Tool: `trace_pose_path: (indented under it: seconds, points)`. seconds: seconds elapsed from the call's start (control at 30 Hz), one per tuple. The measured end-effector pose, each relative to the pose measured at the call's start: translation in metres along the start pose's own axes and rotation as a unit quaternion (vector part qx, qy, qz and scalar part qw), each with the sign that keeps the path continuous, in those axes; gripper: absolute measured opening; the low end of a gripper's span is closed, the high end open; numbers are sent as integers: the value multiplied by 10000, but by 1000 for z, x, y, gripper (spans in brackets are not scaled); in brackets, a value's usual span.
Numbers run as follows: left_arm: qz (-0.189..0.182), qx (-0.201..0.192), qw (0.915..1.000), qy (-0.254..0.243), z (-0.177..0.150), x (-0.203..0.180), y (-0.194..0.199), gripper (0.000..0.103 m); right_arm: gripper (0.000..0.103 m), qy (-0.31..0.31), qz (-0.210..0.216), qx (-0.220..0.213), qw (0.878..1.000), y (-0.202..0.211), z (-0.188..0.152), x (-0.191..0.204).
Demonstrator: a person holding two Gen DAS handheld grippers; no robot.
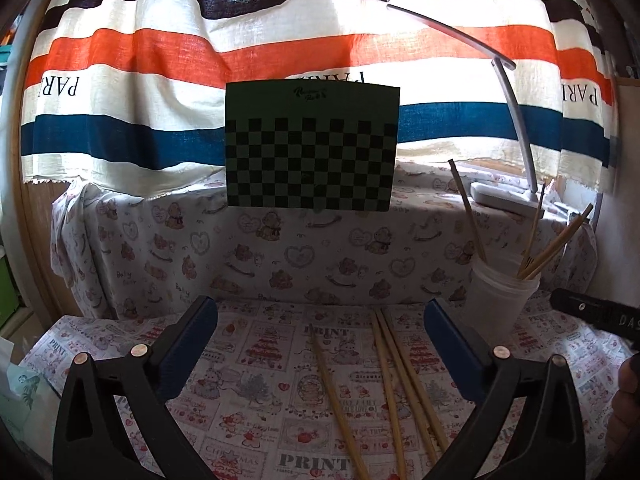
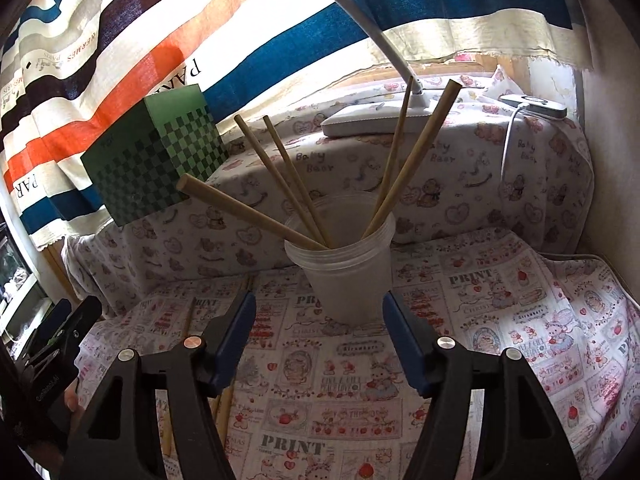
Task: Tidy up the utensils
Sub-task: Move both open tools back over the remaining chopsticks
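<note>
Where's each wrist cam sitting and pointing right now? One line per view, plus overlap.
Left wrist: behind the open left claw, facing loose chopsticks on the tablecloth; right claw at the right edge.
Right wrist: behind the open right claw, facing the plastic cup of chopsticks.
Shared: cup, checkered box, desk lamp.

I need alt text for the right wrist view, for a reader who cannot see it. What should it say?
A translucent plastic cup holding five wooden chopsticks stands on a printed tablecloth, just ahead of the open, empty right gripper. Behind it are a green checkered box and a striped curtain.
</note>
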State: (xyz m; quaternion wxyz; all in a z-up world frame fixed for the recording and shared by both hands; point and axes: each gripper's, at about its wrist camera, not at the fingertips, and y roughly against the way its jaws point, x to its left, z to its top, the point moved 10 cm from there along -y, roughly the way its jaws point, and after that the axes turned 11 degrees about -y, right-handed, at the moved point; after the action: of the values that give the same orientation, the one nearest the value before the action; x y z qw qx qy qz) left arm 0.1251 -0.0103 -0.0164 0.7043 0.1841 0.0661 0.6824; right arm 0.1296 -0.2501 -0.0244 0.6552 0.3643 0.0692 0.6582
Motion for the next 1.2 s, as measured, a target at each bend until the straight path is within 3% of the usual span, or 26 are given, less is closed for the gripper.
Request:
trace_pose_path:
  seconds: [0.07,0.17,0.23,0.3,0.47,0.63,0.87,1.07,1.2]
  points:
    - [108,218,9997,-74,-8,-1,-8,102,74,-91,-42,-95,9999,0,1,-5]
    - [-106,438,9989,131,-16,-5,-13,102,75,3,-210,-128,9997,-4,2,-8]
    - [-174,535,9983,150,-19,-8,-16,102,85,3,-208,-93,9997,-5,0,-8]
    - [-109,591,9981,96,-22,-8,-18,102,88,-20,-129,-94,9999,-6,-1,-6]
    - [221,598,9979,-78,-27,-5,-26,102,88,237,-221,-22,9995,-12,-9,1]
    - [-113,650,9977,134,-33,-7,-32,102,88,526,-310,53,9981,-17,-16,8]
    - [52,656,9977,155,-35,-2,-35,102,88,427,-210,162,9987,-17,-21,10]
    - [16,647,9977,182,-35,-1,-35,102,88,694,-245,317,9968,-23,-33,18]
    - [133,530,9985,-33,-31,-6,-30,102,88,566,165,768,9953,-29,-49,28]
